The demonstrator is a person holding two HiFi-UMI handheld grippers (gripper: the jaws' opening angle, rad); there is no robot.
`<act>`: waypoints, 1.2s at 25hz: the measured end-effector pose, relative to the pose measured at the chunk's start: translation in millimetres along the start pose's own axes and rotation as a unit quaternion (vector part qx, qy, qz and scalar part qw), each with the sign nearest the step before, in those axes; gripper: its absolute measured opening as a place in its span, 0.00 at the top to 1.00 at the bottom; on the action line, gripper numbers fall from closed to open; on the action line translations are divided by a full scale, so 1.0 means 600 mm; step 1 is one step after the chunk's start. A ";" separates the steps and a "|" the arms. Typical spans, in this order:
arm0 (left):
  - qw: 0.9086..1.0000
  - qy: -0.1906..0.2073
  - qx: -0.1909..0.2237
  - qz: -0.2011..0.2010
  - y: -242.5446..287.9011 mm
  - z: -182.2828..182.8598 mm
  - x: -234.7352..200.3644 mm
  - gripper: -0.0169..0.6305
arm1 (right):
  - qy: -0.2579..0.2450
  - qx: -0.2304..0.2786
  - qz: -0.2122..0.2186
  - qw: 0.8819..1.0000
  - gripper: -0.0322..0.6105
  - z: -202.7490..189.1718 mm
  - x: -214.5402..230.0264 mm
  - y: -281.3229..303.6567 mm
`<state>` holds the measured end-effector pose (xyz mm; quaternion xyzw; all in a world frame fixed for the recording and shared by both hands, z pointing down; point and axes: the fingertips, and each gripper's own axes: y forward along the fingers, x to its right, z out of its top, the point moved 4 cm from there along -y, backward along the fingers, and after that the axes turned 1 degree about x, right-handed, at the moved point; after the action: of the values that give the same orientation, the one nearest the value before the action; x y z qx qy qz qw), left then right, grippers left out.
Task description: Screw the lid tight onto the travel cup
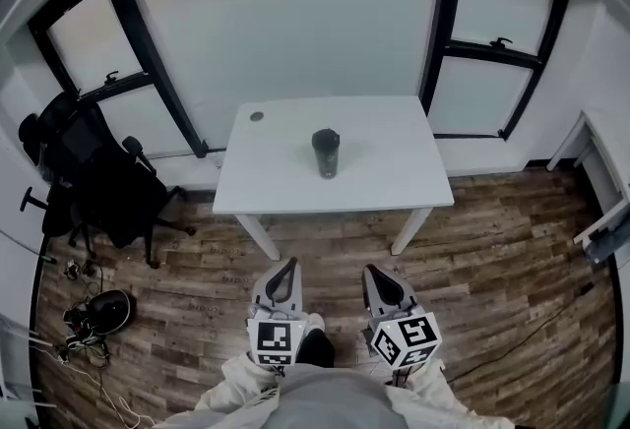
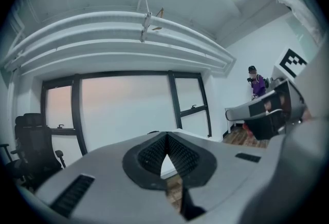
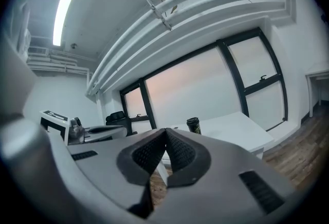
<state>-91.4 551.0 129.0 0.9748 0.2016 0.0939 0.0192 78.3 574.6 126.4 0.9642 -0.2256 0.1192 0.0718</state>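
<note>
Head view: travel cup [image 1: 326, 153] on table [image 1: 389, 156]; left hand-held gripper [image 1: 286, 265], right hand-held gripper [image 1: 373, 272] closed.

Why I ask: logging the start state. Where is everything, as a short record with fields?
cup: upright, near the middle of the table
small round thing: table's far left corner, apart from the cup; maybe the lid
left gripper: shut, empty, short of the table
right gripper: shut, empty, short of the table
chair: left of the table

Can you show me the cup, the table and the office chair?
travel cup [image 1: 326, 154], head view, middle of its dark side.
table [image 1: 389, 171], head view, bare top right of cup.
office chair [image 1: 81, 153], head view, its black backrest.
</note>
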 end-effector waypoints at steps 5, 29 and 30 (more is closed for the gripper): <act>1.000 -0.010 -0.005 -0.006 0.096 -0.010 -0.113 0.96 | -0.005 -0.007 -0.007 1.000 0.92 0.021 -0.003 0.148; 0.998 -0.035 -0.039 -0.032 0.464 -0.071 -0.291 0.96 | -0.004 -0.011 -0.053 0.999 0.92 0.086 0.152 0.505; 0.998 -0.034 -0.041 -0.030 0.484 -0.071 -0.291 0.96 | -0.005 -0.006 -0.052 0.999 0.92 0.092 0.170 0.520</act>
<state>-143.4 215.0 162.0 0.9693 0.2262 0.0684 0.0685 36.9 244.4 126.7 0.9746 -0.1767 0.1095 0.0829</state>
